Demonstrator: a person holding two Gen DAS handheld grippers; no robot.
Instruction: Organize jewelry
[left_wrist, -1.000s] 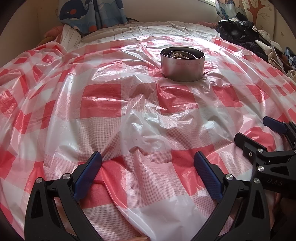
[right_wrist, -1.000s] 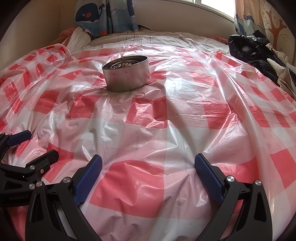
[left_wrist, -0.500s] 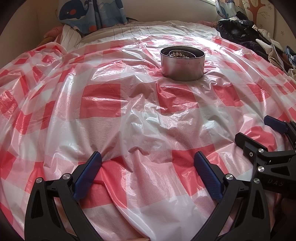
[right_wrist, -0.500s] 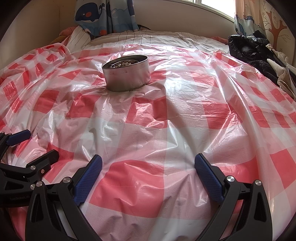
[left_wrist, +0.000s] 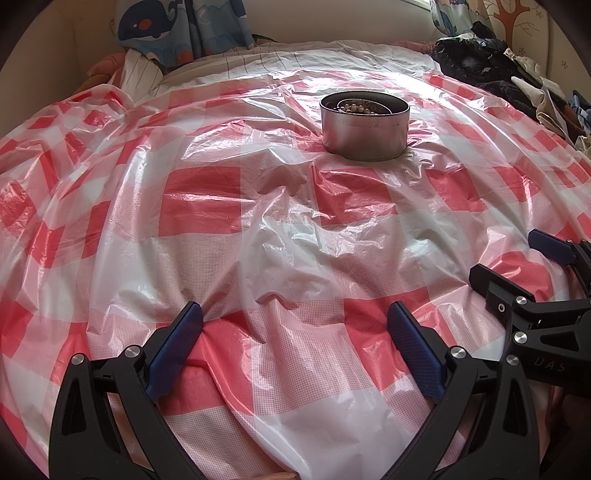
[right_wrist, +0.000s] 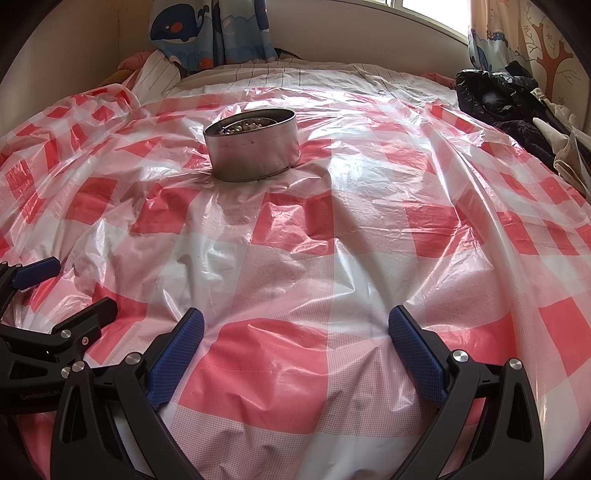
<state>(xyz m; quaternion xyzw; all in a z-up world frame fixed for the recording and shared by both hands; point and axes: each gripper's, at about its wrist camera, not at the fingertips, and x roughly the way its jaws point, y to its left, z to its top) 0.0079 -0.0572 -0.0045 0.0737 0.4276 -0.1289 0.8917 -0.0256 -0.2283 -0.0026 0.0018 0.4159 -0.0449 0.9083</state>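
1. My left gripper (left_wrist: 295, 317): fingers spread wide, nothing between the blue pads (left_wrist: 173, 350), hovering low over the sheet. From my right wrist camera it shows at the left edge (right_wrist: 66, 291), side-on.

2. My right gripper (right_wrist: 295, 325): likewise wide apart and empty, blue pads (right_wrist: 415, 354) flanking a red square of the sheet. From my left wrist camera it sits at the right edge (left_wrist: 517, 262), just beside my left gripper.

3. Round metal tin (left_wrist: 365, 125): open-topped, upright, pressed a little into the soft surface. It lies ahead of my left gripper and slightly to its right, well apart from the fingertips. For my right gripper it lies ahead and to the left (right_wrist: 252, 144), also well apart.

4. Jewelry (left_wrist: 356, 107): a cluster of small pale beads inside the tin, seen over its rim; whether they are strung I cannot tell. Same beads from the right wrist camera (right_wrist: 245, 125).

5. Red-and-white checked plastic sheet (left_wrist: 199, 199): glossy, wrinkled, spread under both grippers and the tin.

6. Striped bedding (right_wrist: 295, 72): beyond the sheet's far edge, ahead of both grippers.

7. Whale-print curtain (right_wrist: 177, 26): far ahead, left of my right gripper's line.

8. Heap of dark clothing (right_wrist: 495, 99): far ahead to the right, at the sheet's edge.
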